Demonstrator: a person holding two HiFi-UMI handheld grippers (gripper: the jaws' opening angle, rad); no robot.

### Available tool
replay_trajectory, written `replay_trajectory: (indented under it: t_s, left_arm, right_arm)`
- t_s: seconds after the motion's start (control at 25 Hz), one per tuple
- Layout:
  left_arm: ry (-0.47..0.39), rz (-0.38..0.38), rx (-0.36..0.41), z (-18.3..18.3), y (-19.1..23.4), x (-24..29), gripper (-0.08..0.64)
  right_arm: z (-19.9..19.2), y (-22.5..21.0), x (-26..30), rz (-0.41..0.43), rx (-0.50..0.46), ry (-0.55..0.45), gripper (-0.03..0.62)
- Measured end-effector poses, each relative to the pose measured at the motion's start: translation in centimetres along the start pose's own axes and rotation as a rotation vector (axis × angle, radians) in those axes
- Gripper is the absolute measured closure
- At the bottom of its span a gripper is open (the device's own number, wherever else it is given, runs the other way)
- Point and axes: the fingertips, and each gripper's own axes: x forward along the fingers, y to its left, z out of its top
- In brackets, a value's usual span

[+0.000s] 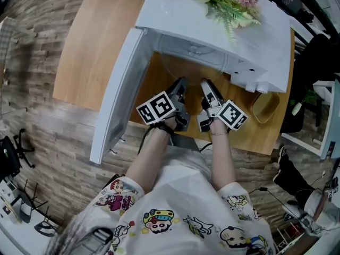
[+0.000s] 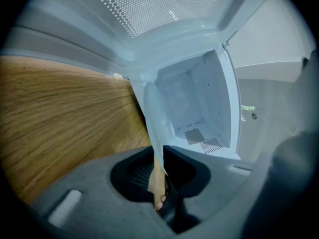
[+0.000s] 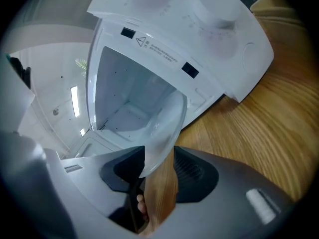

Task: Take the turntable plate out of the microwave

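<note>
Outside microwave [image 1: 212,31], turntable plate [image 3: 159,128], left tool [image 2: 160,171] clamped

White microwave [image 1: 180,23], clear plate [image 3: 160,129], wood-grain table [image 1: 90,36].

Head view: both arms extend from 6 o'clock toward 12 o'clock, side by side. The left forearm [image 1: 151,155] and right forearm [image 1: 223,158] are bare and converge slightly.

The left gripper [image 1: 181,85] points toward 1 o'clock, its marker cube [image 1: 156,108] at the rear. Its jaws are closed on the thin rim of the glass plate [image 2: 154,128].

The right gripper [image 1: 207,86] points toward 11 o'clock, just beside the left one, with its marker cube [image 1: 232,114] at 5 o'clock from the tips. Its jaws stand wide apart, and the plate rim lies between them, unclamped.
</note>
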Motion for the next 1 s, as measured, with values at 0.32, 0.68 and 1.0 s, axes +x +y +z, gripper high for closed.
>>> replay_trajectory:
  t_s: [0.32,0.68,1.0]
  left_arm:
    - [-0.007,-0.049,-0.046,0.6,0.3,0.2,0.479]
    - [-0.022,-0.044,-0.041,3.1,0.5,2.3,0.468]
    - [-0.003,-0.036,-0.035,4.1,0.4,3.7,0.472]
  right_arm:
    - [0.6,-0.4,1.4,0.022,0.083,-0.028,0.42]
    - [1.7,-0.8,2.6,0.049,0.183,-0.065,0.433]
    - [2.3,-0.4,4.3,0.096,0.278,-0.09,0.477]
